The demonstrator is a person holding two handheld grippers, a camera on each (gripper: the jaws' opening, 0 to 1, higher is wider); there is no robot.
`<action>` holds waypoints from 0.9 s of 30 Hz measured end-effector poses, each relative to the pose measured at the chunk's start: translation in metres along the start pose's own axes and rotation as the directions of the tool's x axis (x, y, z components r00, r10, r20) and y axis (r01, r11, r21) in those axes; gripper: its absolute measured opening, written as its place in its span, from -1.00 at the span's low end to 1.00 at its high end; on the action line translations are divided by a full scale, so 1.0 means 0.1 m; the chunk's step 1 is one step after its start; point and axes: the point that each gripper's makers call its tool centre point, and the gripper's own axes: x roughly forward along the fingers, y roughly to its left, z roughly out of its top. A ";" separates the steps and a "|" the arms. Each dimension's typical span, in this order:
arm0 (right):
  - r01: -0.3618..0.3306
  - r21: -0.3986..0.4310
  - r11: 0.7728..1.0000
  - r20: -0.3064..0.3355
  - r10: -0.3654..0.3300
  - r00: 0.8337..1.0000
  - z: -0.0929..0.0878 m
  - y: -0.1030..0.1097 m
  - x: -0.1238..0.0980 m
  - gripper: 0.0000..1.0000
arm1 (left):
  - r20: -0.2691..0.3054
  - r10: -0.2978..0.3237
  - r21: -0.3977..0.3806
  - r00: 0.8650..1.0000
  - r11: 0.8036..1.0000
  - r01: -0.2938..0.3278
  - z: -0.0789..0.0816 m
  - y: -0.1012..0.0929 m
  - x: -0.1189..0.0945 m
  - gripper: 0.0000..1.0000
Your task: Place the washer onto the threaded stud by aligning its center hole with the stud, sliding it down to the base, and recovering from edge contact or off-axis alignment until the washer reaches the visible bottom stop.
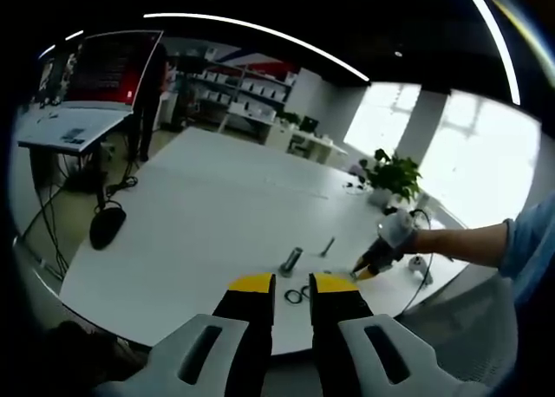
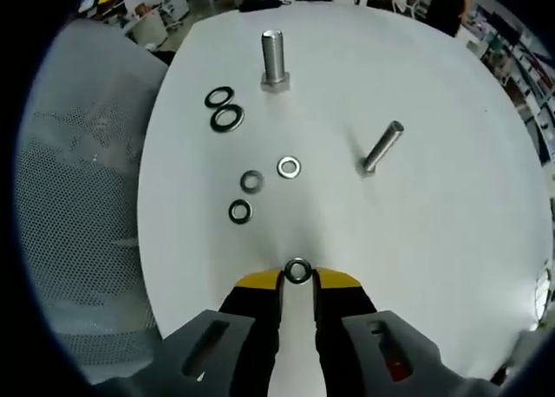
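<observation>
In the right gripper view, a small steel washer (image 2: pixel 298 270) sits between the yellow tips of my right gripper (image 2: pixel 298 280), which is shut on it just above the near table edge. A thick threaded stud (image 2: pixel 274 57) stands upright on its head at the far side. A thinner bolt (image 2: pixel 381 146) stands to its right. My left gripper (image 1: pixel 294 286) hangs above the table edge, its jaws a narrow gap apart with nothing between them. Beyond it are the stud (image 1: pixel 292 260), the thinner bolt (image 1: pixel 328 245) and the right gripper (image 1: pixel 371 265) in a gloved hand (image 1: pixel 399 229).
Several loose washers lie on the white table (image 2: pixel 434 241): a dark pair (image 2: pixel 225 108) near the stud, and others (image 2: pixel 290 166), (image 2: pixel 251 181), (image 2: pixel 240 211) closer in. A mesh chair (image 2: pixel 87 198) stands left of the table. A potted plant (image 1: pixel 395 173) is at the far edge.
</observation>
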 end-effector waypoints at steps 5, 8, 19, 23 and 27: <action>0.002 0.002 1.000 -0.005 -0.002 1.000 0.00 0.00 0.00 -0.70 | 0.000 0.000 0.000 1.000 1.000 0.000 0.00 0.00 0.00 -0.74; 0.002 0.011 1.000 -0.002 -0.002 1.000 0.00 -0.01 0.00 -0.71 | 0.002 0.001 -0.002 1.000 1.000 -0.001 0.00 0.00 0.00 -0.74; 0.007 0.024 1.000 -0.004 -0.007 1.000 0.00 -0.03 -0.05 -0.73 | -0.001 -0.002 0.000 1.000 1.000 0.002 0.00 0.00 0.00 -0.74; 0.001 0.026 1.000 0.009 -0.001 1.000 0.05 -0.01 -0.11 -0.73 | -0.004 -0.002 0.002 1.000 1.000 0.002 -0.01 0.00 0.00 -0.74; 0.000 0.021 1.000 0.011 0.000 1.000 0.09 -0.01 -0.18 -0.73 | -0.004 -0.003 0.003 1.000 1.000 0.003 -0.01 0.00 0.00 -0.74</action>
